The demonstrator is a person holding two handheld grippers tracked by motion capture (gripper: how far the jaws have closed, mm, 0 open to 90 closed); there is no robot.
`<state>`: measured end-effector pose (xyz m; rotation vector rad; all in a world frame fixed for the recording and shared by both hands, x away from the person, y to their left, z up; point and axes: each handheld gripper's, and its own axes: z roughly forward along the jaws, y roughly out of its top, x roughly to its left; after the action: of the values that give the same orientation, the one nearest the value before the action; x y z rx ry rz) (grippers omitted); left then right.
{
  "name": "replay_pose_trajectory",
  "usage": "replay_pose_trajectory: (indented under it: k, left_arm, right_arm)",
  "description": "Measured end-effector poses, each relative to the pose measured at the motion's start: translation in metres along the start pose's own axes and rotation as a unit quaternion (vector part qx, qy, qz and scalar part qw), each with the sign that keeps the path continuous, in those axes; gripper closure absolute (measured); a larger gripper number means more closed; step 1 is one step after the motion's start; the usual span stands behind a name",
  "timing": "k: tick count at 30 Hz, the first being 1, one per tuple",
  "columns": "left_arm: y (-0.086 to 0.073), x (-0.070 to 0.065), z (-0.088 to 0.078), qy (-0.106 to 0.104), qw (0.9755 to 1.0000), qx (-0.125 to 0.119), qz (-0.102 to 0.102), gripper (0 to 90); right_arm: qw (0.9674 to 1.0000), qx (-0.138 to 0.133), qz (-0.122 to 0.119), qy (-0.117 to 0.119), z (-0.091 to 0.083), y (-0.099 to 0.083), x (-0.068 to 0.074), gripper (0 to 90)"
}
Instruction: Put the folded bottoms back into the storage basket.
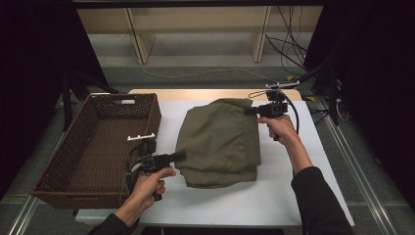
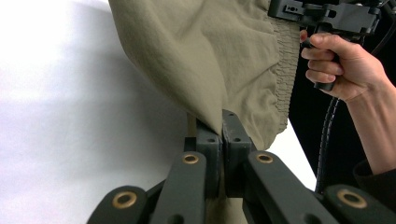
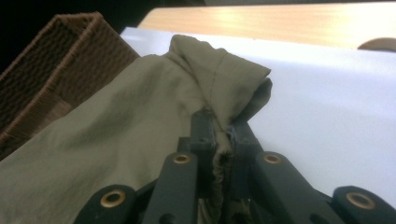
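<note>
A white rectangular tabletop point(image 1: 293, 186) carries everything. At its left edge stands a dark brown woven wicker basket point(image 1: 73, 161), long and shallow. Just right of the basket, at the tabletop's middle, hangs an olive-green fabric garment with a gathered elastic hem point(image 1: 220, 142), held up at two edges with its near fold on the surface. The left claw point(image 1: 180, 156) is clamped on the garment's near left edge; the right claw point(image 1: 250, 110) is pinched on its far right edge.
</note>
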<state>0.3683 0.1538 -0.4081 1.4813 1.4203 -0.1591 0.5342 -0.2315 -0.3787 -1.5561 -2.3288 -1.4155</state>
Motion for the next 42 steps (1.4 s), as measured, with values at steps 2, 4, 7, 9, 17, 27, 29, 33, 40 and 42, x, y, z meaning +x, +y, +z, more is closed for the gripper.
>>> replay_pose_trajectory:
  k: [2,4,7,9,17,27,29,33,40,42]
  left_arm:
    - [0.001,0.000,-0.002,-0.002,1.0000,-0.002,0.000,87.6]
    - [0.006,0.000,-0.007,-0.006,1.0000,-0.006,0.001,87.6]
    - [0.008,0.001,-0.011,-0.009,0.9999,-0.007,0.003,87.6]
    - [0.012,0.001,-0.016,-0.013,0.9999,-0.009,0.005,87.6]
    - [0.027,0.004,-0.036,-0.026,0.9993,-0.017,0.022,87.6]
    - [0.041,0.015,-0.056,-0.049,0.9982,-0.035,0.003,87.6]
    - [0.043,0.016,-0.060,-0.051,0.9979,-0.039,0.001,87.6]
    - [0.047,0.018,-0.068,-0.054,0.9973,-0.050,-0.002,87.6]
    - [0.053,0.022,-0.081,-0.053,0.9966,-0.063,-0.004,87.6]
    - [0.055,0.023,-0.086,-0.050,0.9964,-0.068,-0.003,87.6]
  right_arm:
    - [1.0000,-0.004,-0.002,0.002,-0.001,0.001,0.001,84.0]
    - [0.9999,-0.011,0.000,0.007,-0.003,0.005,0.006,84.0]
    - [0.9998,-0.017,-0.002,0.010,-0.003,0.007,0.009,84.0]
    - [0.9997,-0.021,-0.002,0.013,-0.003,0.009,0.012,84.0]
    - [0.9992,-0.035,-0.005,0.020,0.002,0.020,0.029,84.0]
    - [0.9986,-0.044,-0.011,0.028,0.007,0.039,0.050,84.0]
    - [0.9985,-0.045,-0.012,0.028,0.008,0.041,0.052,84.0]
    - [0.9983,-0.048,-0.013,0.031,0.010,0.046,0.059,84.0]
    - [0.9981,-0.048,-0.020,0.033,0.017,0.054,0.072,84.0]
    - [0.9980,-0.049,-0.022,0.034,0.018,0.056,0.075,84.1]
